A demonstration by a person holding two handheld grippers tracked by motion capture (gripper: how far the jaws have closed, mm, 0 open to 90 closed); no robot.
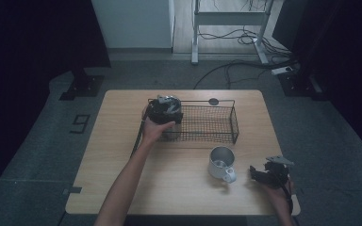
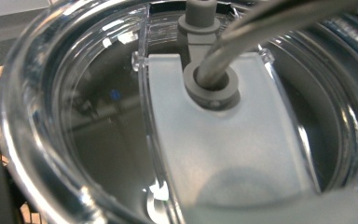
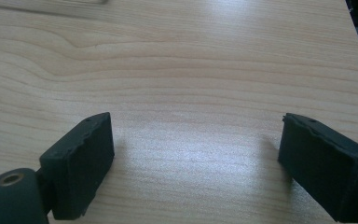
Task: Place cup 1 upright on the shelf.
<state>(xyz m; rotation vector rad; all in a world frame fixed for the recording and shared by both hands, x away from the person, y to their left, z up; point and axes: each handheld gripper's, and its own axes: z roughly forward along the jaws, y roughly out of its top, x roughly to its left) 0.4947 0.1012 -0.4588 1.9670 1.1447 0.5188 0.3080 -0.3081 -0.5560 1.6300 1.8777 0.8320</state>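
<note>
Left gripper view alone shows clear lid (image 2: 223, 154) with straw (image 2: 261, 28).

Black wire basket (image 1: 217, 123), white mug (image 1: 221, 162), clear lid (image 2: 74, 140), pale wood-grain table (image 1: 179, 188).

The black wire basket (image 1: 207, 125) blocks the far middle of the light wooden counter (image 1: 122, 165). The white handled mug (image 1: 221, 163) stands near the right gripper (image 1: 258, 173); the left front is free.

Glossy clear plastic lid (image 2: 74, 116), frosted matt slider (image 2: 228, 154), black wire basket (image 1: 212, 123), smooth pale wood table (image 3: 191, 60).
</note>
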